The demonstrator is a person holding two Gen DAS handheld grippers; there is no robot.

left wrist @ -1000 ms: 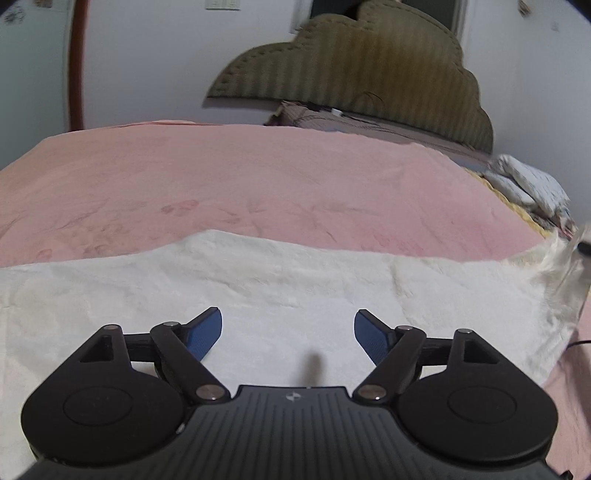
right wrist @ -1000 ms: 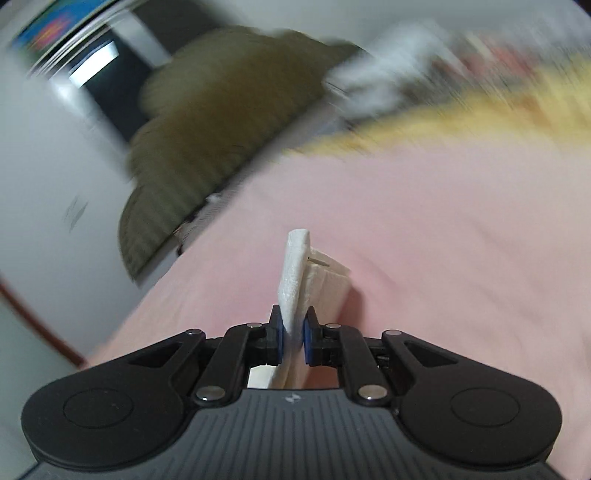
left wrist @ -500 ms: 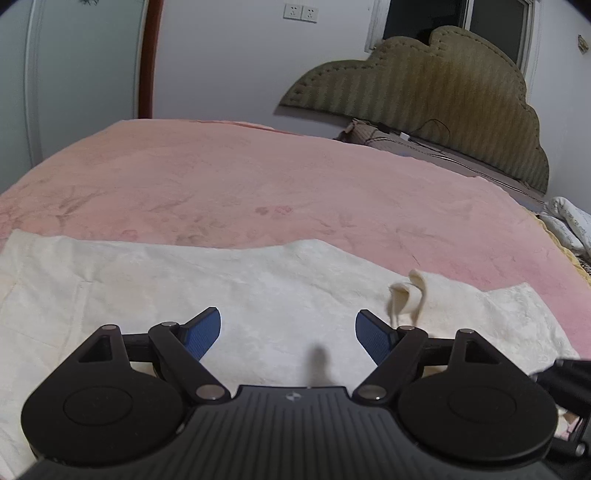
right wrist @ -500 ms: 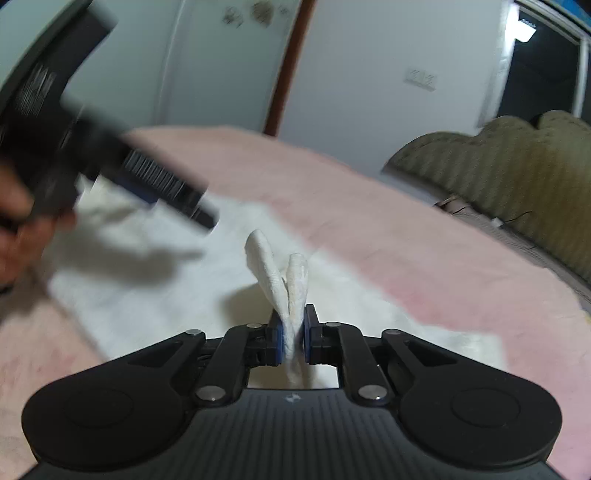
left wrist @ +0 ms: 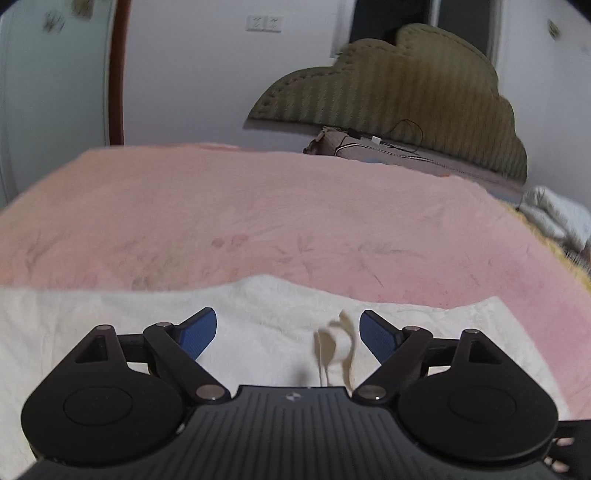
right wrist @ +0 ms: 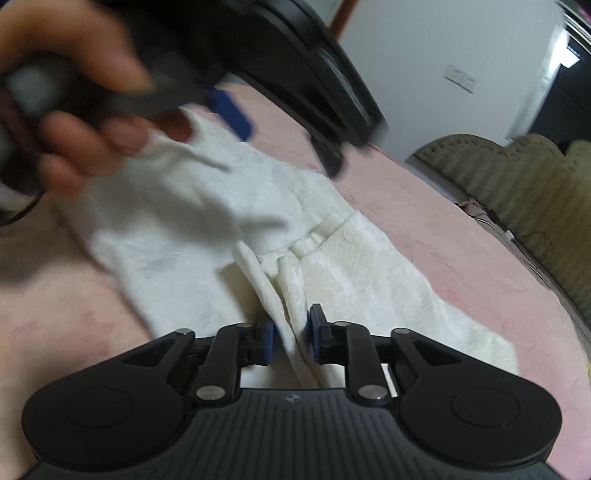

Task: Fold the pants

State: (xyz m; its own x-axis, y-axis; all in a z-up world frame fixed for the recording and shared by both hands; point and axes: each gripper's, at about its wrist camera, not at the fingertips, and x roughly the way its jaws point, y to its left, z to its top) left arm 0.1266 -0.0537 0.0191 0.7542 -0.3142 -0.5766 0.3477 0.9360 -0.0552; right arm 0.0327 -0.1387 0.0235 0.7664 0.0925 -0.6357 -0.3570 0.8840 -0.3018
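Observation:
White textured pants (left wrist: pixel 110 332) lie flat across a pink bedspread (left wrist: pixel 258 214). My left gripper (left wrist: pixel 288 332) hovers open and empty above them; a raised fold of the cloth (left wrist: pixel 334 343) stands between its blue pads, nearer the right one. In the right wrist view the pants (right wrist: pixel 177 221) spread ahead. My right gripper (right wrist: pixel 290 339) has its jaws slightly parted around a pinched ridge of the fabric (right wrist: pixel 284 295). The left gripper (right wrist: pixel 303 74) and the hand holding it are blurred above the pants.
An olive padded headboard (left wrist: pixel 406 88) and a pillow (left wrist: pixel 369 151) with cables are at the far end of the bed. White bedding (left wrist: pixel 554 218) lies at the right edge. A wall with sockets (left wrist: pixel 264 24) and a door frame are behind.
My right gripper carried the pinched cloth over onto the spread pants, and its jaws have eased apart a little. The fold moved in between my left gripper's pads, which stay open.

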